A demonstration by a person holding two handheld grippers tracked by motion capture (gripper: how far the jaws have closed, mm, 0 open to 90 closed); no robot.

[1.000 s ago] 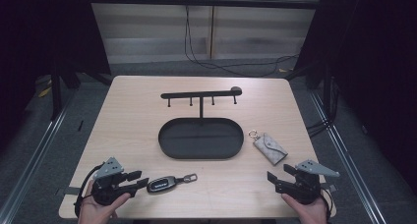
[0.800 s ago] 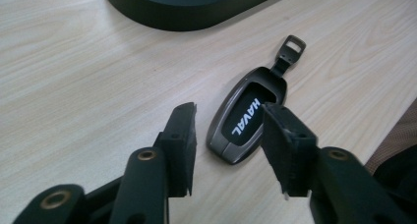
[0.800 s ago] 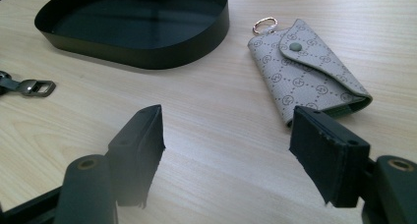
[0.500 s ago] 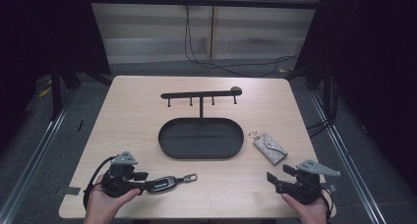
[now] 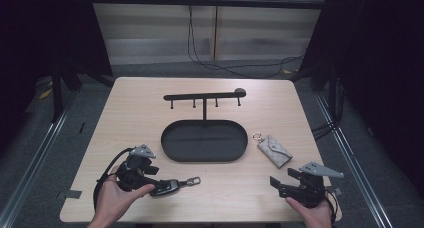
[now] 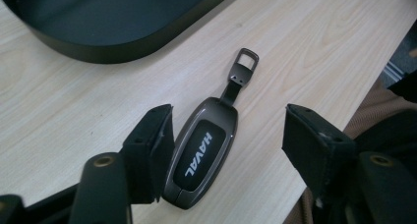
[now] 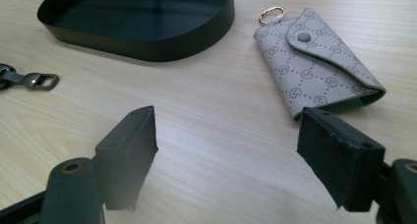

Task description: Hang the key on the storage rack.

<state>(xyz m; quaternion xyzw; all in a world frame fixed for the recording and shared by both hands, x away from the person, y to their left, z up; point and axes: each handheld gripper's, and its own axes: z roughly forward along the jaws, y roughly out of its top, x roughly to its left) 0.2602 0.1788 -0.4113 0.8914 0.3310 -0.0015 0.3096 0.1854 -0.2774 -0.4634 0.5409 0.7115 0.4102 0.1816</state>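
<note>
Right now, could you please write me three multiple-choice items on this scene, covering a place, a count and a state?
1. Where does the key fob lie?
A. in the tray
B. between the left claw's jaws
C. on the rack

2. How many hooks hang from the rack?
A. two
B. four
C. six

3. How is the grey key pouch?
A. snapped shut
B. flap open
C. hanging up

Answers: 1 B, the left claw straddles it on the table; its jaws have just been opening. 2 B, four pegs show under the bar. 3 A, its flap lies snapped down.

Even overhead light on the pale table, dark surroundings beyond its edges, soft short shadows, faint sheen on the black tray, nearest jaws slightly blurred
</note>
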